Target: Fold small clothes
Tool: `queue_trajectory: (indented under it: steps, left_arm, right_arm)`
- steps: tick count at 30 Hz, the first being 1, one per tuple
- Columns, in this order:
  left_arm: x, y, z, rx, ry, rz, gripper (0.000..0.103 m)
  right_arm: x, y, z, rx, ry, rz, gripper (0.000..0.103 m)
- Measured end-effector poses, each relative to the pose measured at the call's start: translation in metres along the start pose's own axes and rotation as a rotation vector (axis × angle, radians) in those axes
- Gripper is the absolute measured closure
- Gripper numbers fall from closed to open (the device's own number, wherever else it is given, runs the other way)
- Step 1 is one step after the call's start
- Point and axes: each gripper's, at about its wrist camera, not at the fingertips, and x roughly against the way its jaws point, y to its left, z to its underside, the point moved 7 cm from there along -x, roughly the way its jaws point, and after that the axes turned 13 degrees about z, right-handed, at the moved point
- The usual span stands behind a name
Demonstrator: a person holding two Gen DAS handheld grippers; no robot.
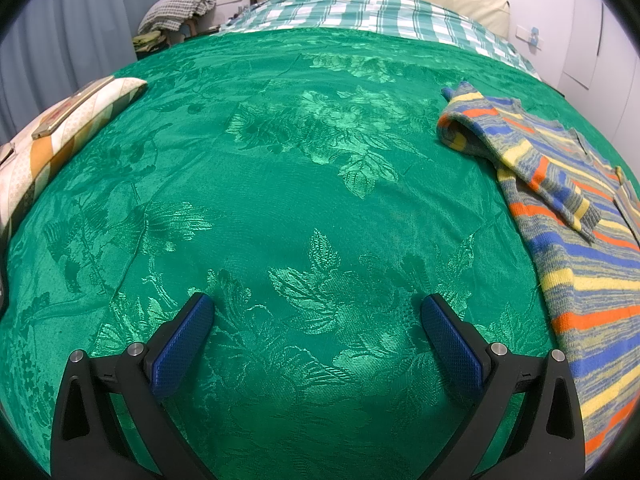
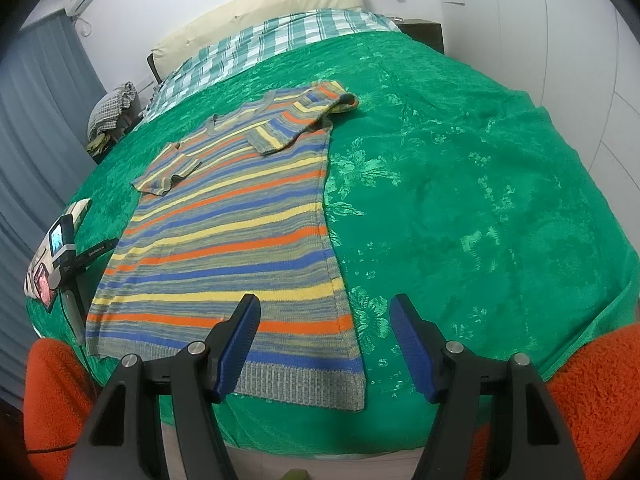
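Striped sweater (image 2: 228,240), laid flat near the foot edge of the bed's green bedspread (image 2: 460,200), both sleeves already turned in over the chest. Left gripper (image 1: 318,312) and right gripper (image 2: 324,312) are held spread and empty. A hem-to-collar fold is judged next, requiring both hem corners. Headboard (image 2: 256,4) and curtain (image 2: 36,92) lie behind.

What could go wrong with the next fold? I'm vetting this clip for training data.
Both sleeves are already folded in, but the far sleeve lies loosely bunched, so lifting the striped sweater may undo it. The right gripper is open above the hem's corner and could pinch the green bedspread too. The left gripper is open, off the sweater.
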Motion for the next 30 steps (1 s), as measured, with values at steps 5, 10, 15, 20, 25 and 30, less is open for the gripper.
queue_trajectory:
  steps: [5, 10, 15, 20, 25, 30]
  left_arm:
    - [-0.0001, -0.0003, -0.0001, 0.0, 0.0, 0.0, 0.0]
    - [-0.0002, -0.0003, -0.0001, 0.0, 0.0, 0.0, 0.0]
    - [-0.0001, 0.0, 0.0, 0.0, 0.0, 0.0, 0.0]
    - [-0.0002, -0.0003, -0.0001, 0.0, 0.0, 0.0, 0.0]
    - [-0.0003, -0.0003, -0.0001, 0.0, 0.0, 0.0, 0.0]
    - [-0.0002, 0.0, -0.0001, 0.0, 0.0, 0.0, 0.0]
  right_arm:
    - [-0.0011, 0.0003, 0.0004, 0.002, 0.003, -0.001, 0.036]
    - [-0.0011, -0.0006, 0.0003, -0.004, 0.001, -0.003, 0.036]
    - [-0.0024, -0.0004, 0.0002, -0.006, 0.005, -0.005, 0.036]
    - [-0.0029, 0.0005, 0.0007, -0.008, 0.006, -0.01, 0.036]
    - [-0.0038, 0.0019, 0.0016, -0.005, 0.01, -0.005, 0.036]
    - [-0.0041, 0.0032, 0.0021, -0.002, 0.011, -0.005, 0.036]
